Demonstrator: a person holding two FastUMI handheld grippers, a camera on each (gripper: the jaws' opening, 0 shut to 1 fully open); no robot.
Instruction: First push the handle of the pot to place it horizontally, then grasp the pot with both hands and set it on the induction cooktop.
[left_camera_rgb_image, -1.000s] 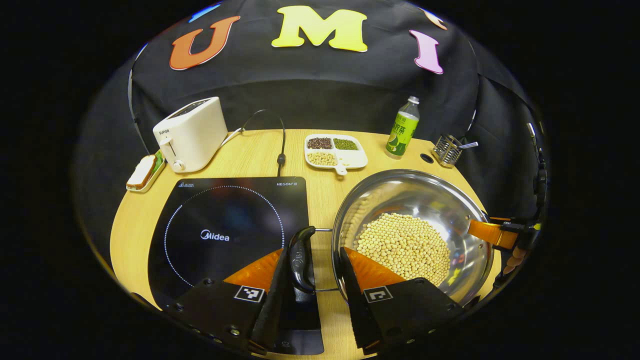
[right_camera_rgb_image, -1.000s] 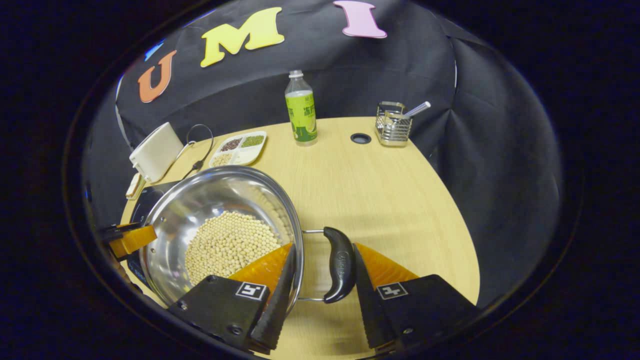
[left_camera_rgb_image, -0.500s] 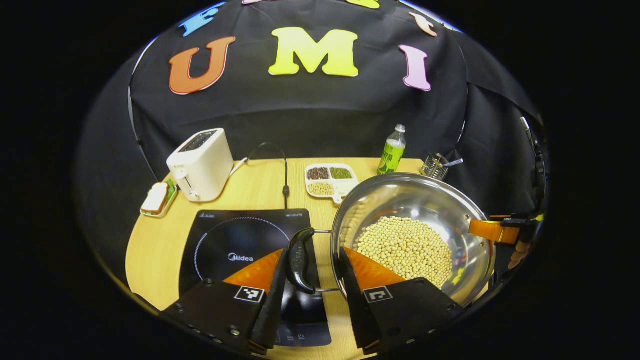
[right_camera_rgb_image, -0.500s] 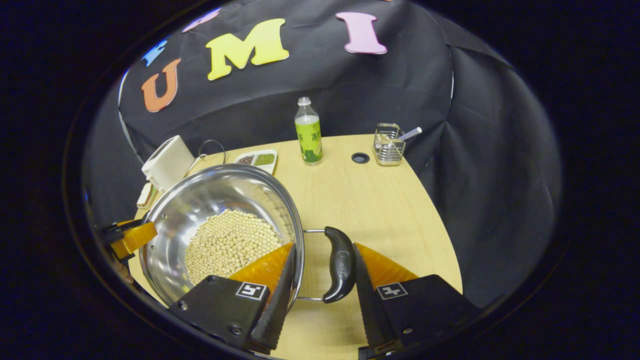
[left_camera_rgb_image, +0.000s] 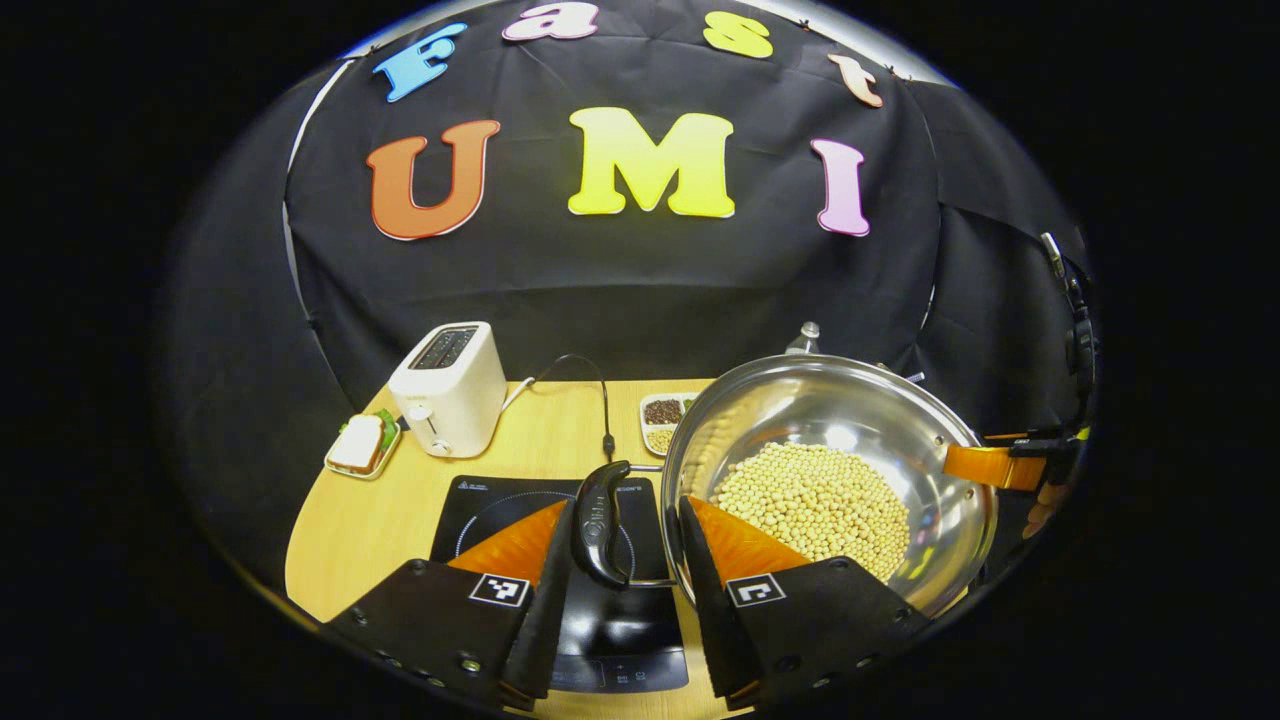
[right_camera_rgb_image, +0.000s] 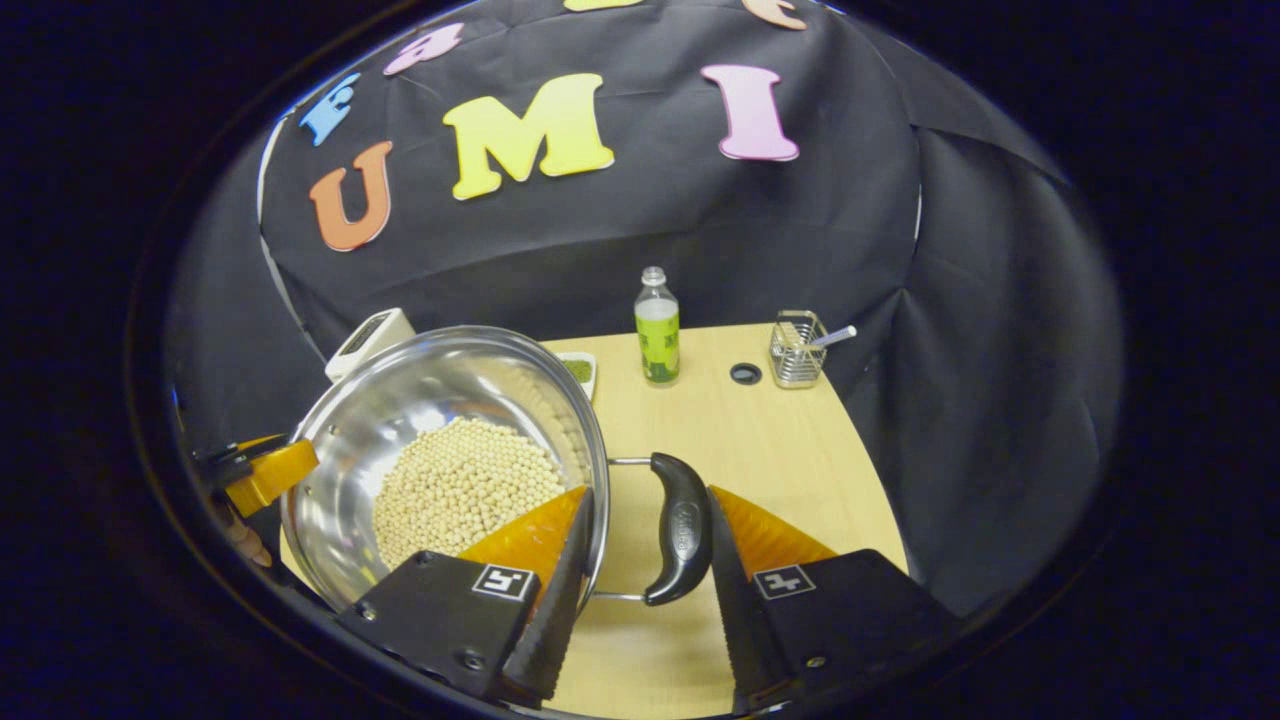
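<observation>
Left gripper view: the left gripper (left_camera_rgb_image: 622, 560) clamps the pot's (left_camera_rgb_image: 830, 480) left handle (left_camera_rgb_image: 600, 522); the pot hangs above the table, right of the cooktop (left_camera_rgb_image: 520, 505). Step: carrying; next, shift left and lower.

Right gripper view: the right gripper (right_camera_rgb_image: 640, 570) clamps the right handle (right_camera_rgb_image: 682, 530). The handle-to-handle axis runs level between both grippers

We see a shiny silver pot (left_camera_rgb_image: 850, 400) holding pale yellow beans (left_camera_rgb_image: 815, 500), its handles (left_camera_rgb_image: 598, 522) black. The cooktop (left_camera_rgb_image: 480, 500) is glossy black with a white dotted ring. The toaster (left_camera_rgb_image: 448, 388) is white, the table (right_camera_rgb_image: 760, 450) light wood, the bottle (right_camera_rgb_image: 657, 335) green-labelled, the dish (left_camera_rgb_image: 655, 412) white with dark red and tan beans.
</observation>
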